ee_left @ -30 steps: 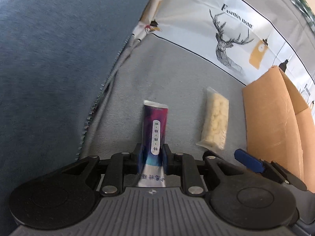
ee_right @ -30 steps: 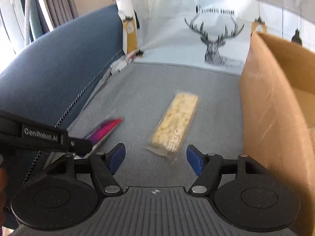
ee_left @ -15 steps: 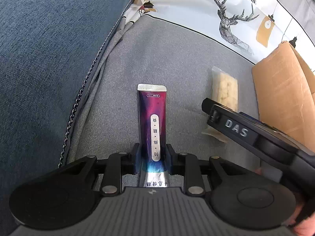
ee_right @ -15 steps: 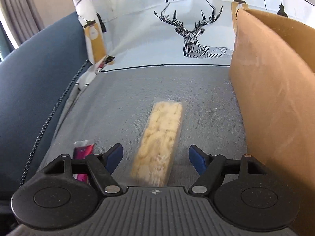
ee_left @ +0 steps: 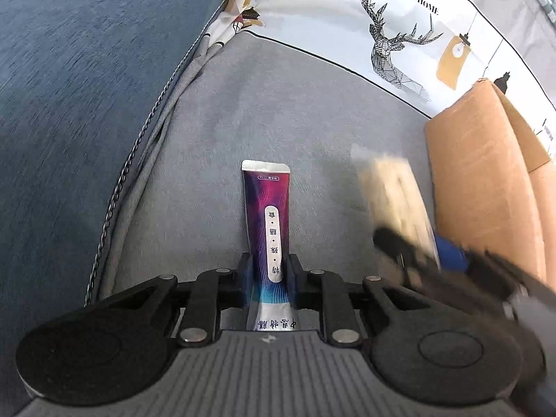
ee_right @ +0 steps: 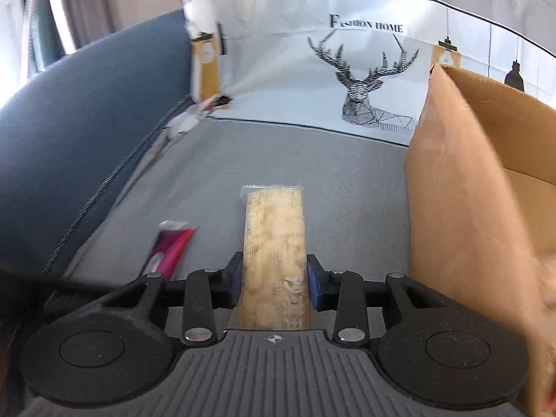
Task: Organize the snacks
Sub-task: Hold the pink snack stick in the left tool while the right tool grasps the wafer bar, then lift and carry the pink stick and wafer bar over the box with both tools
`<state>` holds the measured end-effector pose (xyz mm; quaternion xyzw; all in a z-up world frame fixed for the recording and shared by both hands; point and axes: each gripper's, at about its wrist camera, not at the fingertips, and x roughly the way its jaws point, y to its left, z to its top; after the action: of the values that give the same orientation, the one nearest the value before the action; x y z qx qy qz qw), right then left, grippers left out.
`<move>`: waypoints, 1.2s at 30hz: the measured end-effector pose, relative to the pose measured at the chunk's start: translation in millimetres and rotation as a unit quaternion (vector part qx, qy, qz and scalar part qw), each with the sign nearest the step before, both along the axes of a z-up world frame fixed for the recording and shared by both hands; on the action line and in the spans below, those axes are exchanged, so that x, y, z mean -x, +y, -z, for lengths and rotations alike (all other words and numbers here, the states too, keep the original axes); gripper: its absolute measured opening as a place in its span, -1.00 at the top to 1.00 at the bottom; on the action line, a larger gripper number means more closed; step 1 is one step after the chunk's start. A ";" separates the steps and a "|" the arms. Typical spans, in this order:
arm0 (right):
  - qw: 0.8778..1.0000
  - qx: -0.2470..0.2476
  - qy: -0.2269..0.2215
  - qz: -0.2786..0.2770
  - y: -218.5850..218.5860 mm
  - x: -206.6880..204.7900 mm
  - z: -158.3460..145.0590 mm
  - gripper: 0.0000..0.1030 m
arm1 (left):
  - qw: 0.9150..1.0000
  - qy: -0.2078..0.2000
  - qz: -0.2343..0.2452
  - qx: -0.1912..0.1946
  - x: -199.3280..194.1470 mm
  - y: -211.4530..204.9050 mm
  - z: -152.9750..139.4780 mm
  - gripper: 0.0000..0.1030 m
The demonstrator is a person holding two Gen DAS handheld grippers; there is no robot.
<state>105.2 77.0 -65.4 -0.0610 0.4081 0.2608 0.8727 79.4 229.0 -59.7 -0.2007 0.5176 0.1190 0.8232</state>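
Observation:
My left gripper (ee_left: 269, 272) is shut on a purple snack stick pack (ee_left: 269, 215) with a white label, held lengthwise above the grey sofa seat. My right gripper (ee_right: 274, 276) is shut on a clear pack of pale yellow snacks (ee_right: 274, 236), also lengthwise. The yellow pack shows blurred in the left wrist view (ee_left: 392, 194), with the right gripper (ee_left: 434, 253) at it. The purple pack shows in the right wrist view (ee_right: 170, 246), low on the left. An open cardboard box (ee_right: 469, 208) stands just right of my right gripper.
A blue sofa armrest (ee_left: 69, 104) rises on the left. A white cloth with a deer print (ee_right: 365, 80) covers the backrest behind the grey seat (ee_right: 295, 153). The cardboard box also shows in the left wrist view (ee_left: 486, 180), at the right.
My right gripper moved forward over the yellow snack pack and shut on it. My left gripper kept its hold on the purple pack.

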 end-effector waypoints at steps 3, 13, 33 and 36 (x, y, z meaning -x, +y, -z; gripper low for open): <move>1.000 -0.004 0.015 -0.021 -13.5 31.1 -9.2 0.26 | 1.000 0.001 0.006 0.006 12.2 -10.2 -4.3 0.60; 0.999 0.012 0.019 -0.044 -71.3 113.5 4.0 0.26 | 0.998 -0.002 0.052 0.018 44.8 -49.4 -9.6 0.60; 0.998 0.024 0.054 -0.036 -78.3 107.1 20.5 0.13 | 0.997 0.036 0.072 -0.010 52.0 -80.3 9.0 0.39; 0.998 0.026 0.050 -0.035 -77.6 106.7 20.7 0.13 | 0.997 0.036 0.074 -0.014 50.8 -81.3 9.8 0.39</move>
<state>-1.5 -0.6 -86.1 -0.0847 0.4557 0.2836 0.8395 28.6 147.7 -69.5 -0.1464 0.5586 0.0721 0.8132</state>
